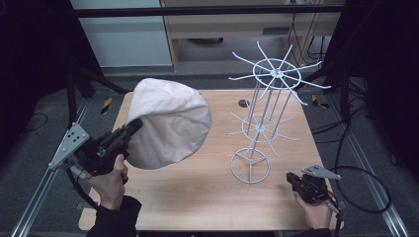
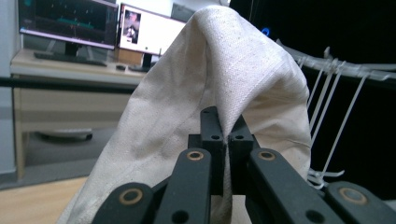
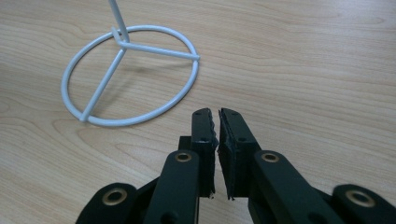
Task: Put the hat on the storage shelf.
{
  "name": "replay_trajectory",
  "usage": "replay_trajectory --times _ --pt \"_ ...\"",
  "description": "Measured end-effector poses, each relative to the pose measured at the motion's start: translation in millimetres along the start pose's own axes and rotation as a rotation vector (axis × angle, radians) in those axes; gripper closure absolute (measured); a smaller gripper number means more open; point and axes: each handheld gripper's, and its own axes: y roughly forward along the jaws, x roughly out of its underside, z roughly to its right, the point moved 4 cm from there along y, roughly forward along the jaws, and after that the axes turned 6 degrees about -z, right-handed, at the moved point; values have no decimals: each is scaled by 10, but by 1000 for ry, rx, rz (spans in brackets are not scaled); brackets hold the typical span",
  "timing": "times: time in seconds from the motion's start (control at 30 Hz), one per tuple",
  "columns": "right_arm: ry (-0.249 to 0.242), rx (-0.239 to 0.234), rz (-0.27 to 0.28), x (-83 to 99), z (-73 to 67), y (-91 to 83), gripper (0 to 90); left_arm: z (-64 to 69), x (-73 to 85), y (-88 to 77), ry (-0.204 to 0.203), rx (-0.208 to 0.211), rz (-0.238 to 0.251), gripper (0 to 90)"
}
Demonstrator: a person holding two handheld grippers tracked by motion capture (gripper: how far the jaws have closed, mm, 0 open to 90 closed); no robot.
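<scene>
A cream cloth hat (image 1: pixel 168 123) hangs above the left half of the wooden table (image 1: pixel 197 190). My left gripper (image 1: pixel 133 127) is shut on its edge. In the left gripper view the fabric (image 2: pixel 224 60) is pinched between the pads of that gripper (image 2: pixel 227 126) and drapes over them. A white wire stand (image 1: pixel 275 74) with two tiers of radiating arms rises on the right half of the table. My right gripper (image 1: pixel 291 177) rests low by the table's front right, just right of the stand's ring base (image 3: pixel 194 70). Its jaws (image 3: pixel 218 114) are nearly together, with nothing between them.
A small black round mark (image 1: pixel 244 103) lies on the table behind the stand. Metal rails (image 1: pixel 54 173) run along the floor on both sides. Monitors (image 2: pixel 70 21) on a desk stand beyond the table. A cable (image 1: pixel 365 197) loops at the right.
</scene>
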Motion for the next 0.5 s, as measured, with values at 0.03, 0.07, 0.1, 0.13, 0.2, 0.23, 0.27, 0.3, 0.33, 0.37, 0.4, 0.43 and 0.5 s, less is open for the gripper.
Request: replay_trajectory --times 0.03,0.07,0.1,0.13,0.2,0.23,0.27,0.3,0.33,0.37,0.4,0.43,0.5 --pt "0 0 0 0 0 0 846 0 0 0 0 0 0 890" --pt "-1 0 0 0 1 1 845 18 -36 -2 -3 6 16 890" --pt "-1 1 0 0 1 1 845 34 -69 -3 -7 14 27 890" --pt "3 0 -2 2 -2 4 845 68 -132 -3 -9 25 49 890" --pt "3 0 -2 2 -3 4 844 98 -185 3 -13 37 65 890" --pt "1 0 -1 2 -2 3 844 113 -206 9 -11 38 72 890" --pt "1 0 -1 2 -2 3 844 113 -206 9 -11 38 72 890" --pt "2 0 -1 1 -1 3 843 139 -238 22 -8 46 85 890" --pt "2 0 -1 1 0 3 843 150 -251 28 -6 47 93 890" --pt "2 0 -1 1 0 3 843 150 -251 28 -6 47 93 890" --pt "1 0 -1 0 2 3 843 163 -276 37 -12 54 115 890" --pt "2 0 -1 1 2 3 843 166 -290 40 -18 58 124 890" --pt "5 -1 -1 2 0 2 843 167 -306 43 -23 61 134 890"
